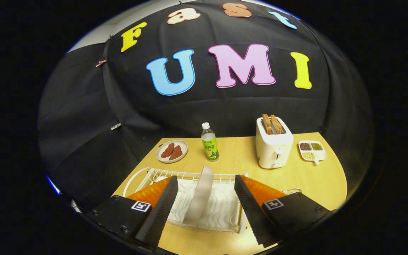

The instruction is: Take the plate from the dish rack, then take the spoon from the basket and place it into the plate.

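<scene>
Fingers: spread wide, gripper point(204, 202) holding nothing, one finger on each side of the plate with clear gaps showing, so no contact that I can see.
Plate: standing on edge in the dish rack point(221, 216), the plate point(201, 194) sits right between the fingers, thin rim facing us, leaning a touch.
Rack: white wire, resting on the table point(310, 177) directly under the fingers, its ribbed tray showing on both sides of the plate.
Spoon and basket: I cannot pick either out from here; a small wire handle pokes up just outside the right finger, too little to name.
Beyond the fingers: a green-labelled bottle point(209, 146) straight ahead, a dish of reddish pieces point(171, 151) off to the left, a toaster point(273, 145) with bread in its slots to the right, a divided snack tray point(312, 150) further right.
Risk one: close off-centre and the fingers could pinch only the rim edge, and a smooth upright plate may twist or slip free.
Risk two: come in too low and a fingertip could snag the rack wires, dragging the whole rack along.
Risk three: lift at an angle and the plate may catch in its slot and tip over.
Step, as I judge it: lined up for the grasp, plate not yet taken.
</scene>
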### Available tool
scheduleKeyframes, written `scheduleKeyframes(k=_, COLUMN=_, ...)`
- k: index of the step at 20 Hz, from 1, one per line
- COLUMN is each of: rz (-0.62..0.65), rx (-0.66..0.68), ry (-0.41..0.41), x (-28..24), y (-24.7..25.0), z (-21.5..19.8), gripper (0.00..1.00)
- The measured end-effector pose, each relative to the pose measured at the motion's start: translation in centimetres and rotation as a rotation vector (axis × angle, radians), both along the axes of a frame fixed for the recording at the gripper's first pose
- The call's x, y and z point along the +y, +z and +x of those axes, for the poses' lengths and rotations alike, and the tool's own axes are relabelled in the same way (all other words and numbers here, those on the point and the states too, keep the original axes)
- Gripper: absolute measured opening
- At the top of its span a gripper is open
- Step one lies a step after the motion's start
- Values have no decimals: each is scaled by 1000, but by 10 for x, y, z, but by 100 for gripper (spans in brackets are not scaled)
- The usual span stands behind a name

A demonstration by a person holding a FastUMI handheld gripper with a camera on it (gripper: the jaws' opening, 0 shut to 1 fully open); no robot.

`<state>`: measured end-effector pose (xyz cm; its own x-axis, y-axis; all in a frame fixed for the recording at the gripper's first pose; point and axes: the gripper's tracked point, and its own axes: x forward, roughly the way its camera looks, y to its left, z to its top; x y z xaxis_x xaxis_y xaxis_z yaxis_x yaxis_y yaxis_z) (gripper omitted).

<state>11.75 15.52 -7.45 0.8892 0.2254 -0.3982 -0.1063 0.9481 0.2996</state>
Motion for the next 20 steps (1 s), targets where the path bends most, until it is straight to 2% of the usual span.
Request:
scheduleKeyframes(k=2, rz=33, rx=122, ry=-22, x=6, y=-26, z=10, gripper=98)
scheduleKeyframes(k=5, rz=33, rx=222, ry=-52, x=7, y=-48, z=24, gripper=95)
scheduleKeyframes(k=6, rz=35, rx=261, ry=-53, x=10, y=-56, z=26, gripper=86)
scheduleKeyframes(k=8, rz=49, rx=339, ry=-40, x=22, y=-78, z=29, gripper=75)
scheduleKeyframes(k=10, rz=56, rx=418, ry=-21, x=34, y=-93, z=23, gripper=74)
scheduleKeyframes(k=12, rz=51, rx=418, ry=-20, x=41, y=-100, z=29, gripper=74)
scheduleKeyframes(k=16, rz=-2, rx=452, ry=-40, x=39, y=-108, z=28, gripper=42)
scheduleKeyframes(k=20, rz=-33, rx=454, ry=-58, x=36, y=-103, z=27, gripper=34)
